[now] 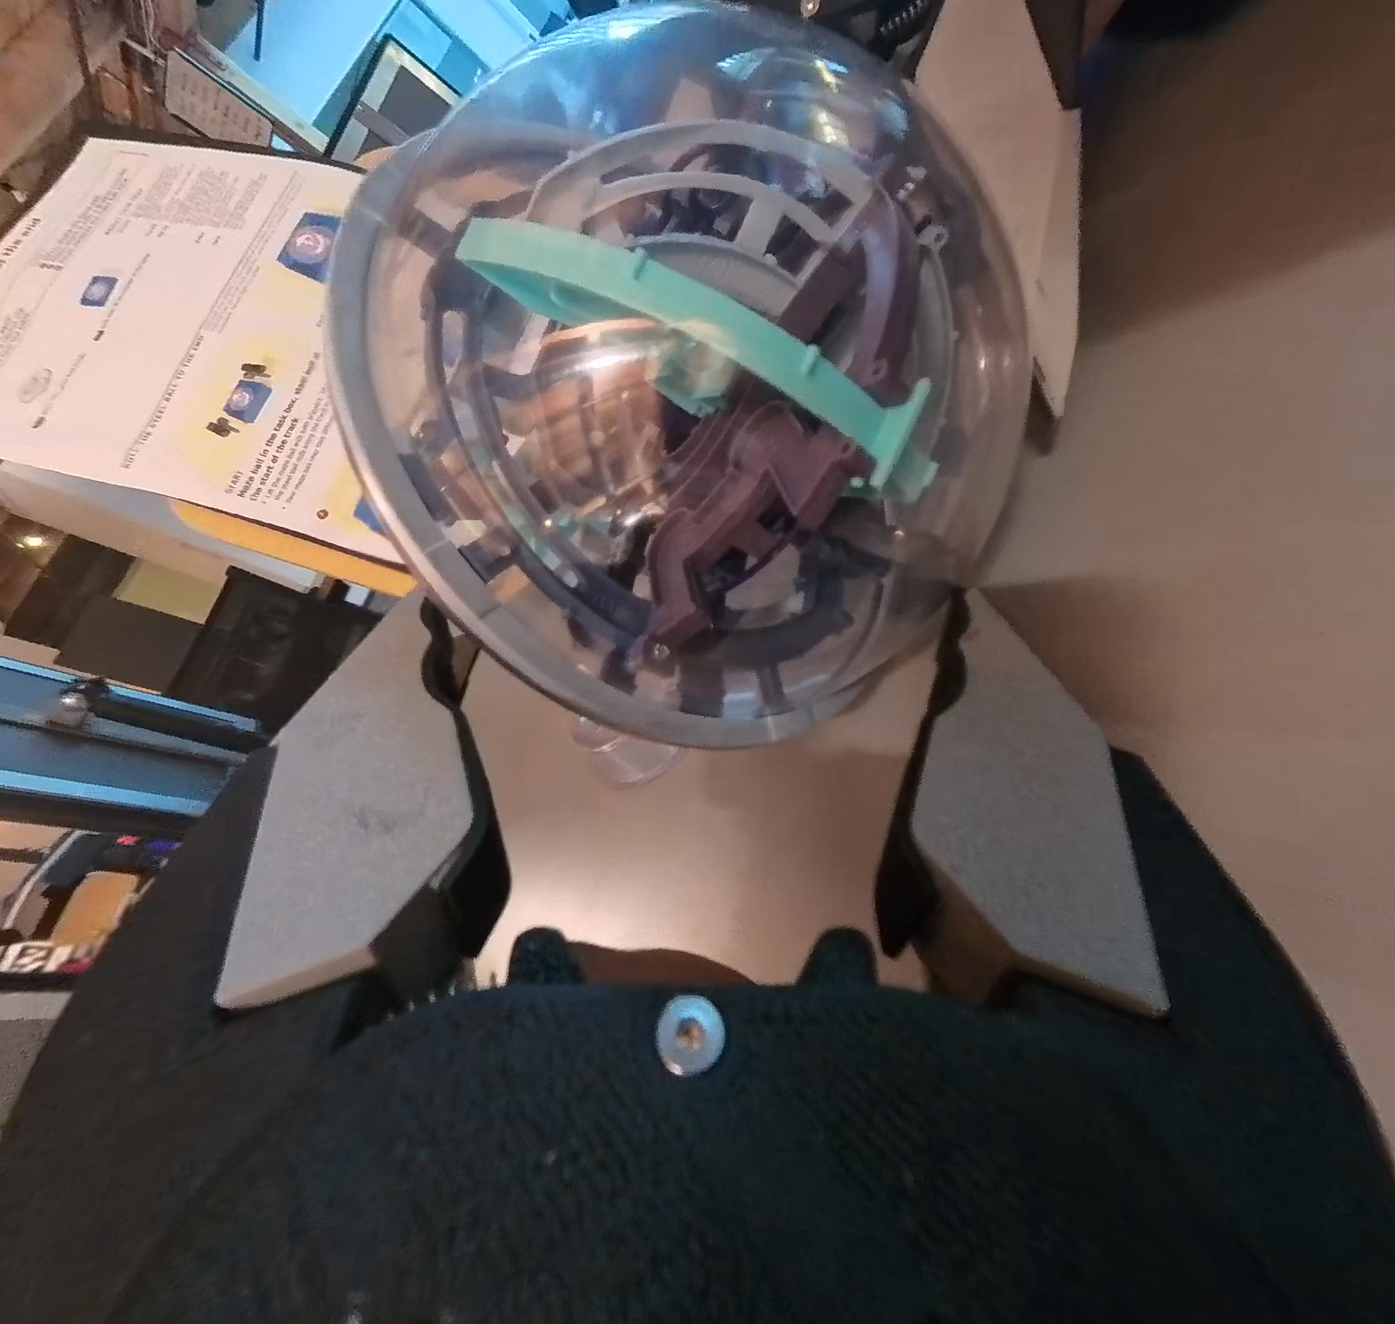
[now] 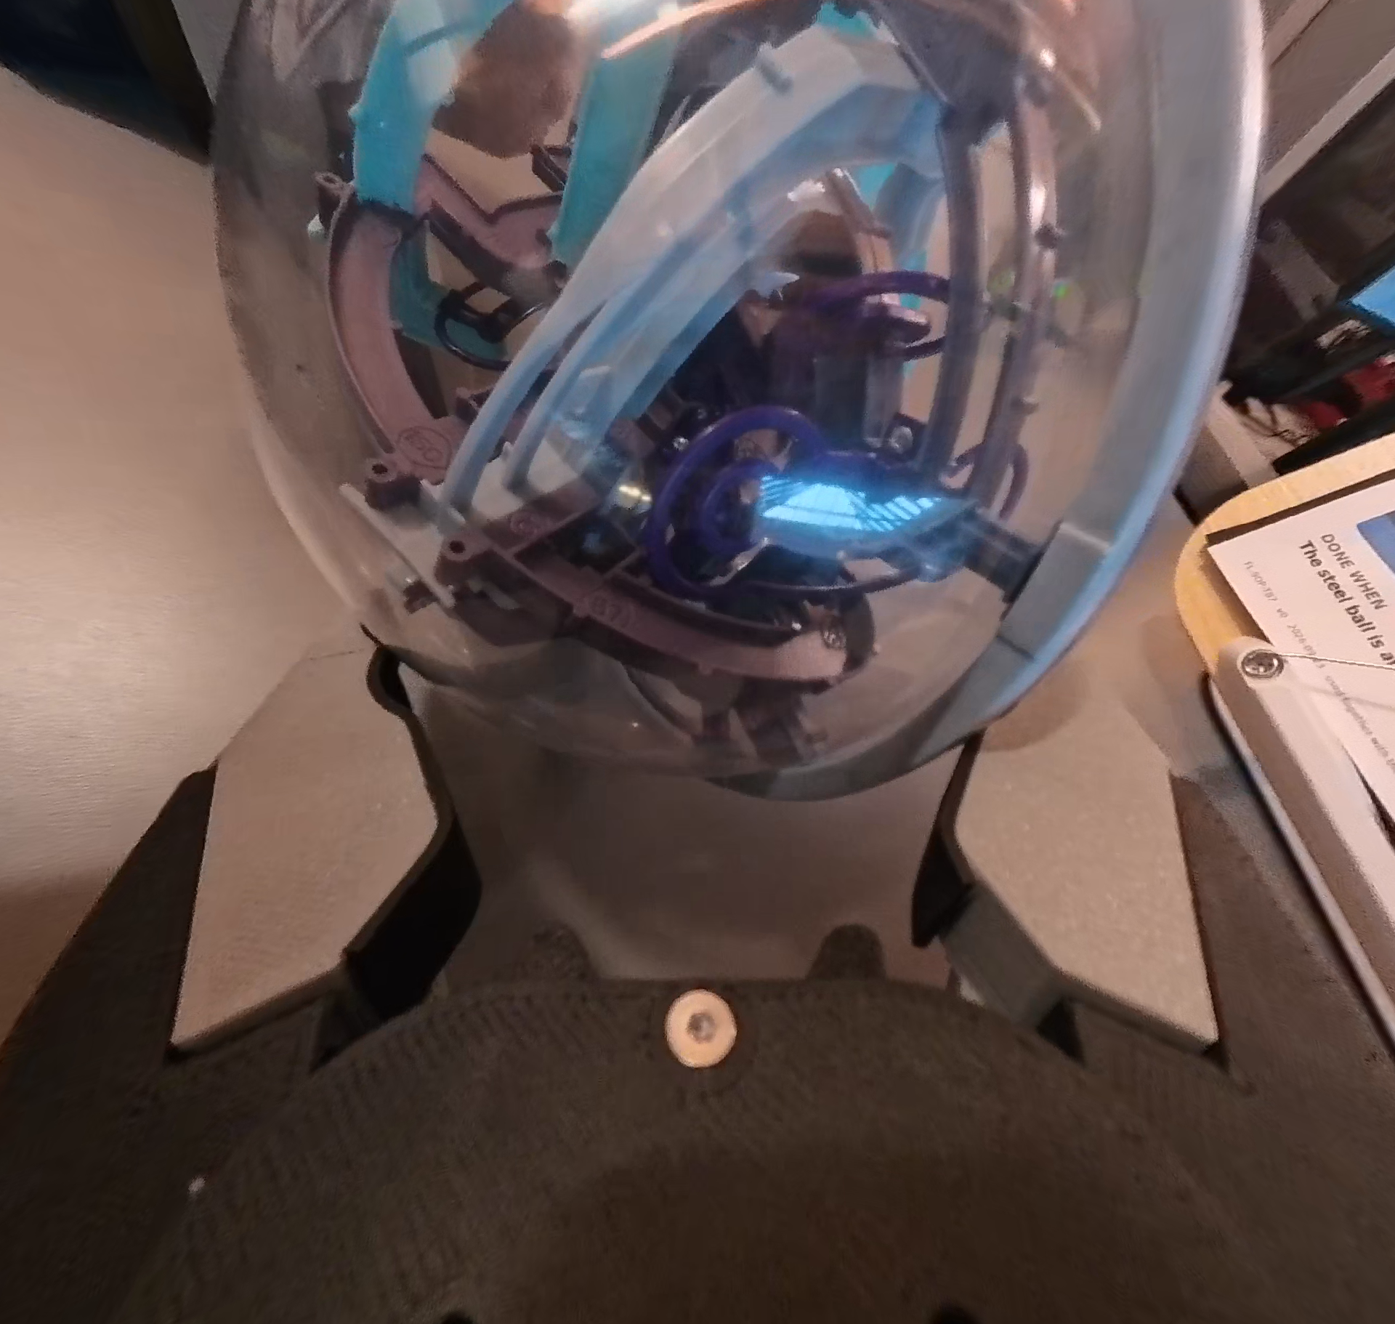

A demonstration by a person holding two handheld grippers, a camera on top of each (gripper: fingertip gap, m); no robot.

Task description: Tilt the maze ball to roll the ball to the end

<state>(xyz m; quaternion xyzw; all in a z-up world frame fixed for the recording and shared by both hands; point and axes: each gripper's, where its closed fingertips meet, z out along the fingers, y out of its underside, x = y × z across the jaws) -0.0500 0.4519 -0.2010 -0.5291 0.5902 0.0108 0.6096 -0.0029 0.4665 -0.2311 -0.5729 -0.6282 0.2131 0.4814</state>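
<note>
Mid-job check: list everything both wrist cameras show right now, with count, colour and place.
maze ball: one, clear shell with grey, teal and purple tracks inside, held up between both grippers; steel ball not made out.
stand: one, clear, on the table under the maze ball.
sheet: one, white, printed, on a board beside the maze ball.
table: one, beige, below.
left gripper: one, black, fingers against the maze ball.
right gripper: one, black, fingers against the maze ball.

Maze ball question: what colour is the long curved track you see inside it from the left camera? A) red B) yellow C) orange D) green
D: in the left wrist view a long mint-green track arches across the inside of the clear maze ball.
</note>
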